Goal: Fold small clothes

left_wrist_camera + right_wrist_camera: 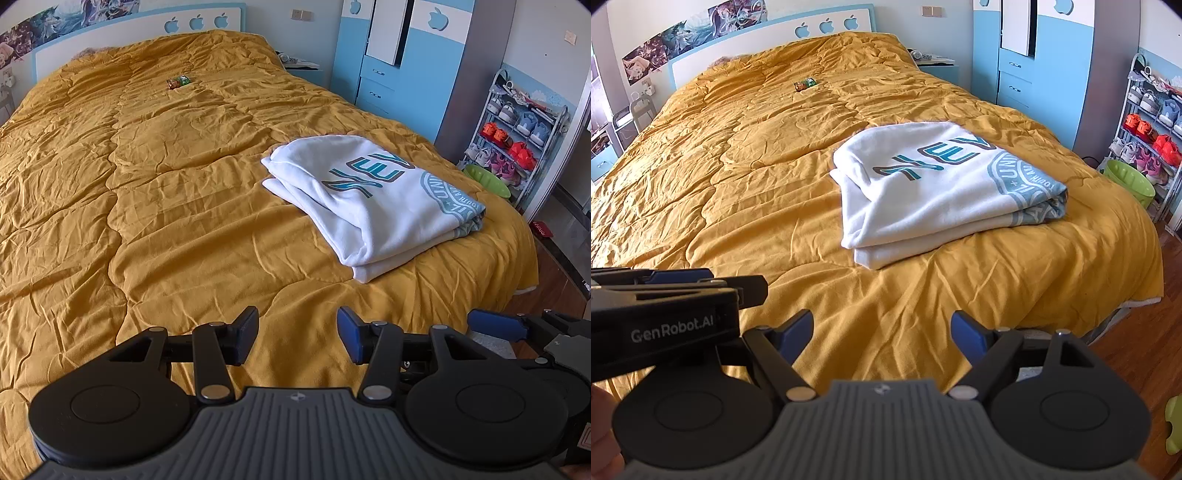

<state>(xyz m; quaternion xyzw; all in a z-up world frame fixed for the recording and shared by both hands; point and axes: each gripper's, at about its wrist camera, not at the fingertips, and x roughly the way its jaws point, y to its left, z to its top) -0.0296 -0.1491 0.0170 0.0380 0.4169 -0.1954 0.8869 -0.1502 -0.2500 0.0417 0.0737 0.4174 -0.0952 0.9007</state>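
A white garment with teal lettering lies folded into a thick rectangle on the mustard quilt, near the bed's right front corner. It also shows in the right wrist view. My left gripper is open and empty, hovering over the quilt's front edge, short of the garment. My right gripper is open and empty, just to the right of the left one, also short of the garment. The left gripper's body shows at the left in the right wrist view.
A small colourful packet lies far up the bed. A blue wardrobe, a shoe rack and a green basin stand right of the bed. Wooden floor lies past the bed's right edge.
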